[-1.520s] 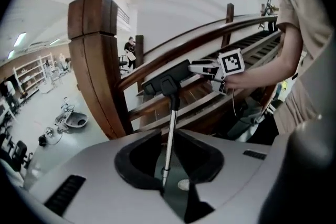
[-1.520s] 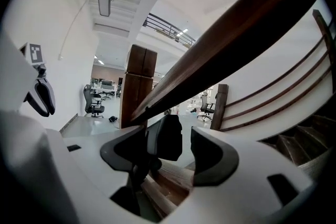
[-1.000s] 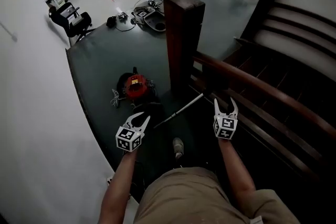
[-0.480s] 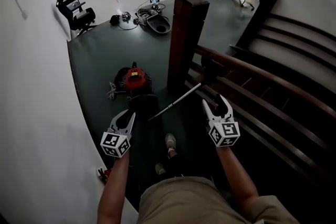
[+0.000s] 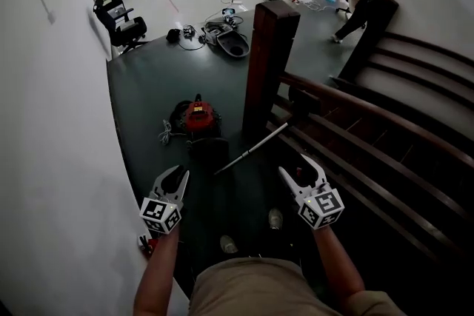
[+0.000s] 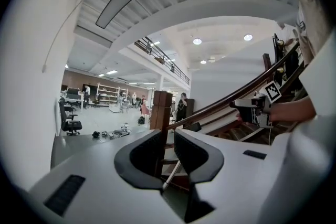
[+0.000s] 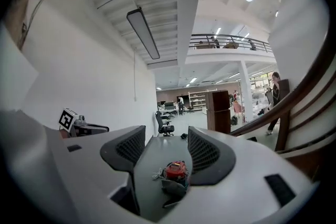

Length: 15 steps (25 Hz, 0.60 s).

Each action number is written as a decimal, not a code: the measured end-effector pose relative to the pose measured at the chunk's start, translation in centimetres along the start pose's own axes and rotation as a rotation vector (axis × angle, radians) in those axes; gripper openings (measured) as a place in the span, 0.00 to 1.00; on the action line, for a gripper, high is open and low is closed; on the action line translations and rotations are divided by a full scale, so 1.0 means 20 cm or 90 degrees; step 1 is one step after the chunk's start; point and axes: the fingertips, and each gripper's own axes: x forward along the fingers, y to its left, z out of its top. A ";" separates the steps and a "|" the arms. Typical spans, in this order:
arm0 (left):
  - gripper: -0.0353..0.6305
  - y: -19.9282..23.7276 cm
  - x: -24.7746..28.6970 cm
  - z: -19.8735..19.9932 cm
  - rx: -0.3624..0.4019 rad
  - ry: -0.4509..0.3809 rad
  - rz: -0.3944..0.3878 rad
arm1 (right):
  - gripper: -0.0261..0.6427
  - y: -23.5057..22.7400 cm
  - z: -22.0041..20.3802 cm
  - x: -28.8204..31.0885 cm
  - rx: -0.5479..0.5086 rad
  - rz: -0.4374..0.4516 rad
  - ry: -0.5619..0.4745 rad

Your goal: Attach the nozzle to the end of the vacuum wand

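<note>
The red canister vacuum (image 5: 198, 117) sits on the dark floor, with a dark nozzle piece (image 5: 209, 150) just in front of it. The silver wand (image 5: 252, 149) lies slanted on the floor beside the wooden post. My left gripper (image 5: 175, 175) is shut and empty, held above the floor short of the vacuum. My right gripper (image 5: 298, 172) is open with nothing between its jaws, and is right of the wand. The left gripper view shows its jaws (image 6: 168, 136) close together, with the wand (image 6: 172, 176) seen past them. The right gripper view looks past its jaws (image 7: 165, 136) at the vacuum (image 7: 175, 169).
A thick wooden newel post (image 5: 268, 63) and a curved stair railing (image 5: 355, 115) stand to the right, with steps beyond. A white wall (image 5: 59, 144) runs along the left. Office chairs (image 5: 122, 26), floor clutter (image 5: 226, 37) and a person (image 5: 366, 7) are farther back.
Both grippers have dropped lower in the head view, toward the person's body, and spread apart. The view has tilted up, showing more of the hall and a person at back right. Jaw openings look unchanged.
</note>
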 end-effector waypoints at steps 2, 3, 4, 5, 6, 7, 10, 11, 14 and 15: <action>0.15 0.00 -0.04 -0.01 -0.001 0.006 0.015 | 0.42 -0.03 -0.03 0.01 0.001 0.007 0.000; 0.15 0.01 -0.06 -0.01 -0.006 0.007 0.024 | 0.42 -0.05 -0.05 0.02 0.003 0.010 0.001; 0.15 0.02 -0.07 -0.02 -0.015 0.006 0.035 | 0.42 -0.08 -0.06 0.03 0.008 0.012 0.004; 0.16 0.02 -0.09 -0.03 -0.026 0.005 0.046 | 0.42 -0.10 -0.06 0.04 0.013 0.015 0.006; 0.16 0.01 -0.11 -0.05 -0.037 0.004 0.056 | 0.42 -0.12 -0.07 0.04 0.017 0.018 0.009; 0.16 0.01 -0.13 -0.06 -0.045 0.003 0.065 | 0.42 -0.14 -0.07 0.04 0.020 0.020 0.010; 0.16 0.04 -0.17 -0.12 -0.054 0.011 0.082 | 0.42 -0.18 -0.06 0.06 0.027 0.013 0.007; 0.16 0.06 -0.18 -0.14 -0.056 0.018 0.084 | 0.42 -0.19 -0.07 0.07 0.031 0.010 0.008; 0.16 0.08 -0.17 -0.22 -0.058 0.036 0.081 | 0.42 -0.22 -0.14 0.08 0.043 0.001 0.020; 0.16 0.08 -0.17 -0.24 -0.058 0.040 0.077 | 0.42 -0.23 -0.16 0.08 0.042 -0.004 0.026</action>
